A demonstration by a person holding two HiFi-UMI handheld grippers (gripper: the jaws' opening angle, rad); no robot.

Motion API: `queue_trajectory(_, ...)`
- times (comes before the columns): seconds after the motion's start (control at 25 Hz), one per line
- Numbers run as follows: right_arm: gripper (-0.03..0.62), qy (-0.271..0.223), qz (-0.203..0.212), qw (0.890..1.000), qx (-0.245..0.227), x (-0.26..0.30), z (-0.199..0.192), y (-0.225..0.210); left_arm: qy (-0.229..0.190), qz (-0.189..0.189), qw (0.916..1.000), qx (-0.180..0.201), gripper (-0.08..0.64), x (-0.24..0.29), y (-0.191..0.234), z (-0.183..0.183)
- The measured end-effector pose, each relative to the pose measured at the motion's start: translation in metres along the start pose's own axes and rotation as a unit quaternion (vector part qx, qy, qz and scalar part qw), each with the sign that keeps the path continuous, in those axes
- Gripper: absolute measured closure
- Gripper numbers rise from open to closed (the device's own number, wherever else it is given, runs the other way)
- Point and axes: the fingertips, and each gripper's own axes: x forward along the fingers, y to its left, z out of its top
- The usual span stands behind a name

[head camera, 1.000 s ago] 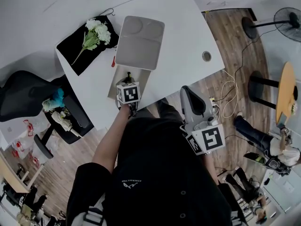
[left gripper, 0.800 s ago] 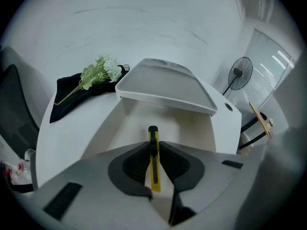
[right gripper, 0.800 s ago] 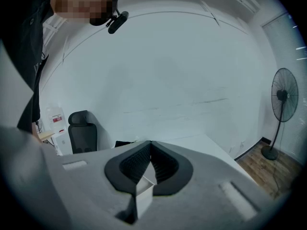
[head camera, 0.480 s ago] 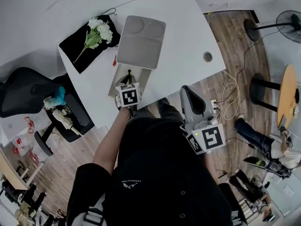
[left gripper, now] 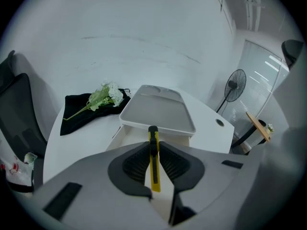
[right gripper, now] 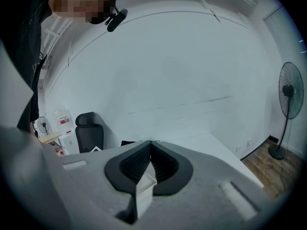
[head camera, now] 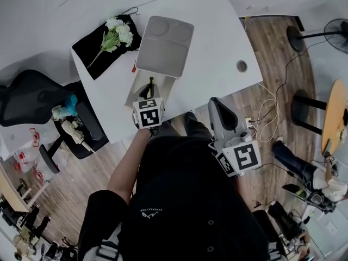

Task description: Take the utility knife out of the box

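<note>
The left tool (left gripper: 153,146) clenches a slim yellow utility knife (left gripper: 155,171) with a black slider, above the open white box (left gripper: 125,137). The right tool (right gripper: 150,148) is closed and empty.

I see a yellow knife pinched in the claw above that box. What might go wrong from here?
The left claw grips the utility knife only across its thin body, so it might pivot or slip and fall back into the box. Its far end points toward the grey lid resting across the box, so a forward move may bump it. The right claw is shut, empty and away from the box, so it probably could not help.
</note>
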Motion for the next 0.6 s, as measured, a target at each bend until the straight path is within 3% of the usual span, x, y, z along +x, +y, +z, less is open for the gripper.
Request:
queue_trajectory(0.28, 0.588, -0.005, 0.017, 1.000, -0.002, -0.008, 0.000, -0.004, -0.051, -0.003, 0.9984, 0.026, 0.499, -0.031, -0.020, 0.022)
queue_trajectory(0.6, 0.588, -0.006, 0.038, 0.999, -0.006, -0.014, -0.004, -0.010, -0.099, -0.009, 0.9948, 0.022, 0.499, -0.071, -0.042, 0.035)
